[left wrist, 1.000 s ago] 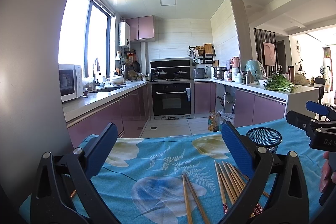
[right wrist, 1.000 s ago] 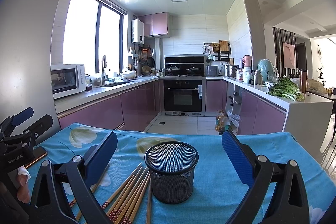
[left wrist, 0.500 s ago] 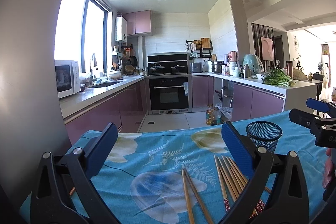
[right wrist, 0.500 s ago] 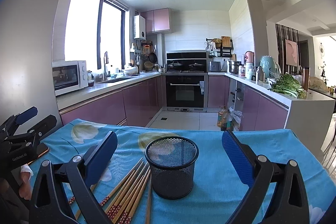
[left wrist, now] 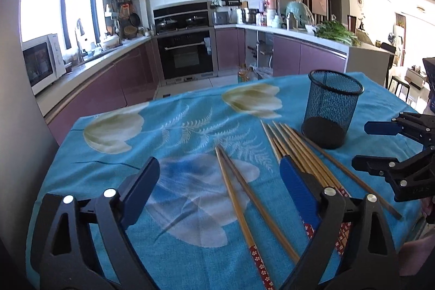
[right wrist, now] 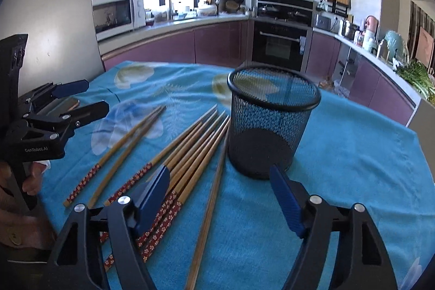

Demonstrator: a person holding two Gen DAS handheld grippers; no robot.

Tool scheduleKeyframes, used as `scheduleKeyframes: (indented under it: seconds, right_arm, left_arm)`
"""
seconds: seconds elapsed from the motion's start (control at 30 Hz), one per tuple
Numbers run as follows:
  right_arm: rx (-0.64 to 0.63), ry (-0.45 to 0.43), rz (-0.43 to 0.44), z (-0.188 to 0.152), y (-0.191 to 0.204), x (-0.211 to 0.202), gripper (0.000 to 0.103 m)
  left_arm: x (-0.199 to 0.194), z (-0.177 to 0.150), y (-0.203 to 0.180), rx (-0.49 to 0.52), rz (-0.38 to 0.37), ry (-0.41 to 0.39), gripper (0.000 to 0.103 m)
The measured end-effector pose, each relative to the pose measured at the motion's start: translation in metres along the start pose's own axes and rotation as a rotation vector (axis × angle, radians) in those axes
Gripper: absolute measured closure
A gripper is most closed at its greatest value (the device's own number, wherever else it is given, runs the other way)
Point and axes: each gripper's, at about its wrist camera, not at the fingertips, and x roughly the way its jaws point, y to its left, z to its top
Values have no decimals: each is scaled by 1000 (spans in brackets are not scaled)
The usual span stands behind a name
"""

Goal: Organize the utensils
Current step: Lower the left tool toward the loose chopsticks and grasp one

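Several chopsticks [right wrist: 190, 151] lie flat on the blue cloth of the surface [left wrist: 176, 127], fanned out just beside the mesh holder [right wrist: 272, 124], which stands upright and empty; a separate pair [left wrist: 244, 197] rests a little further from the holder. They look light, stiff and thin, probably slippery along the bare bamboo, and apt to roll or pivot if pinched at one tip. I judge the best hold is across the shaft near its middle or on the patterned red end, lifting one or two at a time. The left hand-held gripper [left wrist: 220, 184] tilts down over the separate pair, its jaws closing but not yet pressing anything. The right hand-held gripper [right wrist: 220, 186] also points downward, over the fan next to the holder, jaws closing with a chopstick lying between them, nothing grasped
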Motion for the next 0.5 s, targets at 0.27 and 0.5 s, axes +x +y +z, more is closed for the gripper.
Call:
scheduleKeyframes:
  seconds: [0.27,0.5]
  right_arm:
    - [26,120,13,-4,-4,31,69]
    - [47,143,34,1,-5,43,81]
  left_arm:
    - [37,-17,0,38,-30,168,54]
    - [56,-21,-4,47,-84,269,77]
